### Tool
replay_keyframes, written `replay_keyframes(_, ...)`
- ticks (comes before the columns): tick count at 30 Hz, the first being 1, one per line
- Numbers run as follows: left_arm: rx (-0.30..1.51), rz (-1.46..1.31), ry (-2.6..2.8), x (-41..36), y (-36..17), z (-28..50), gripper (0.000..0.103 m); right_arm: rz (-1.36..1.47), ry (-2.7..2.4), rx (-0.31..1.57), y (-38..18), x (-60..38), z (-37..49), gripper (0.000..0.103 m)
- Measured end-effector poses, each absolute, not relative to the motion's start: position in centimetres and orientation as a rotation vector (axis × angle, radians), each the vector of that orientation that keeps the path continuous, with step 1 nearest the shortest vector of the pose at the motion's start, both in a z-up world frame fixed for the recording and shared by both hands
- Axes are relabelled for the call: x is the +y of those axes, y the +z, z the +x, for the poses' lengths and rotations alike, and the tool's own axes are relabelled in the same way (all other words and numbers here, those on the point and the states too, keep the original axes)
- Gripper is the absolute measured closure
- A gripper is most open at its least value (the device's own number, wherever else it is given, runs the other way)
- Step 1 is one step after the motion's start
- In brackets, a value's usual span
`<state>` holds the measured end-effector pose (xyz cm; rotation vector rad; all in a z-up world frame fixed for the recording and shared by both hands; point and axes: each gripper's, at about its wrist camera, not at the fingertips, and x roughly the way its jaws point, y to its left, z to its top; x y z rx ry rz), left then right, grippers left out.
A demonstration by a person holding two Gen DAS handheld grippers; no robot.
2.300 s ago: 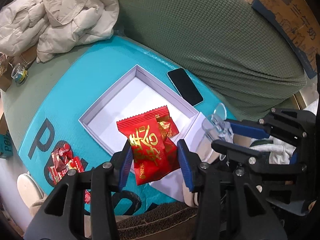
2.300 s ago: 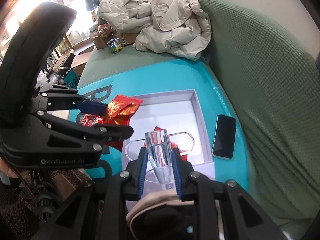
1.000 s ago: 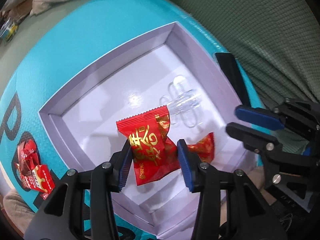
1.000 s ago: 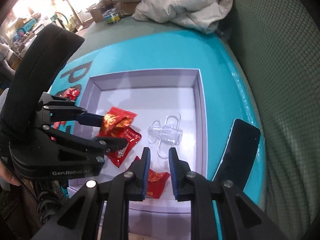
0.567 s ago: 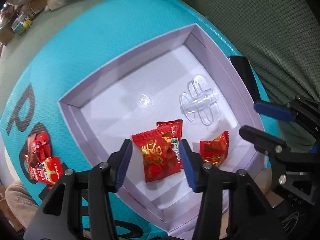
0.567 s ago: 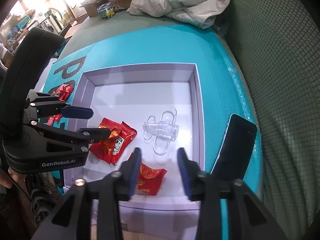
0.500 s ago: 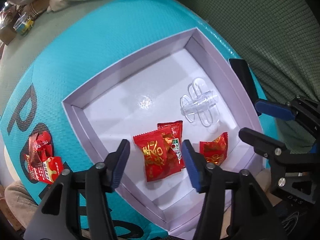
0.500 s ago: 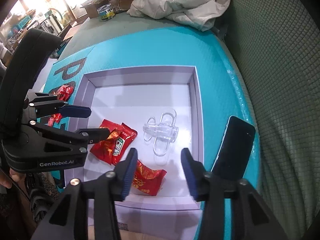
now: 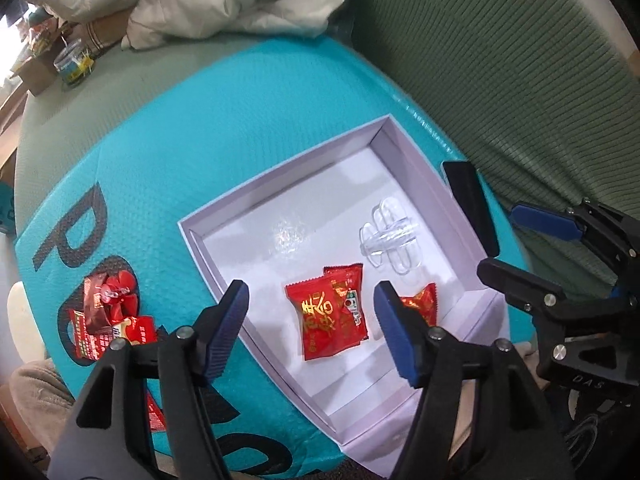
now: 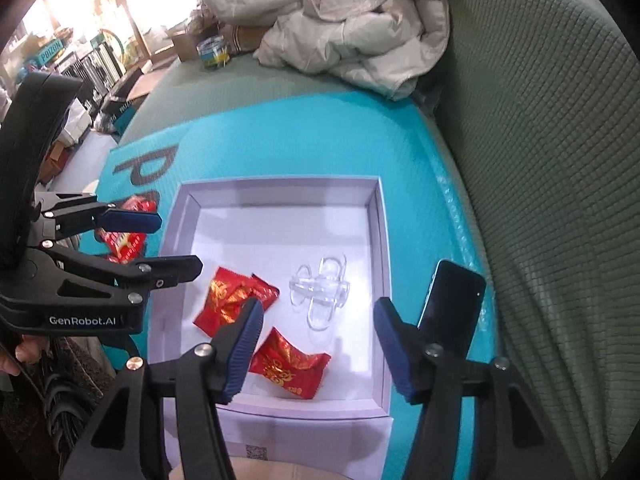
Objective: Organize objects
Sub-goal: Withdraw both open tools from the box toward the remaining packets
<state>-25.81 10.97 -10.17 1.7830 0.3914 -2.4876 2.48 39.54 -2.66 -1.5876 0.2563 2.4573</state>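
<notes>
White box holds three red packets, clear clip, probably plastic; both claws just spreading, empty.

1. A lived-in home room is suggested: a green ribbed sofa cover is seen.
2. A cream padded jacket is left crumpled on the seat.
3. Cluttered shelves are glimpsed behind, brightly lit.
</notes>
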Motion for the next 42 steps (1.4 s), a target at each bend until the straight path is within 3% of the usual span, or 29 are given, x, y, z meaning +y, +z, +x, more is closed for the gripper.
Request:
replay_keyframes(10, 0.346, 1.641, -2.527, 9.1, -6.8, -23.2, 0.039, -1.516, 2.522, 0.181, 0.5, 36.8, 2.2, 0.040)
replay_keyframes(19, 0.364, 1.568, -2.536, 6.7, -5.6, -19.8, 0.039, -1.483, 2.534, 0.098, 2.5, 33.7, 1.9, 0.031)
replay_keyframes(27, 0.376, 1.476, -2.557, 4.4, -3.4, -17.7, 0.034, -1.442, 2.557, 0.051, 4.3, 31.3, 0.6, 0.030)
replay_keyframes(42, 0.450, 1.282, -2.474, -2.9, -0.6, -12.7, 0.034, -1.418, 2.674, -0.036, 6.3, 24.5, -3.5, 0.029)
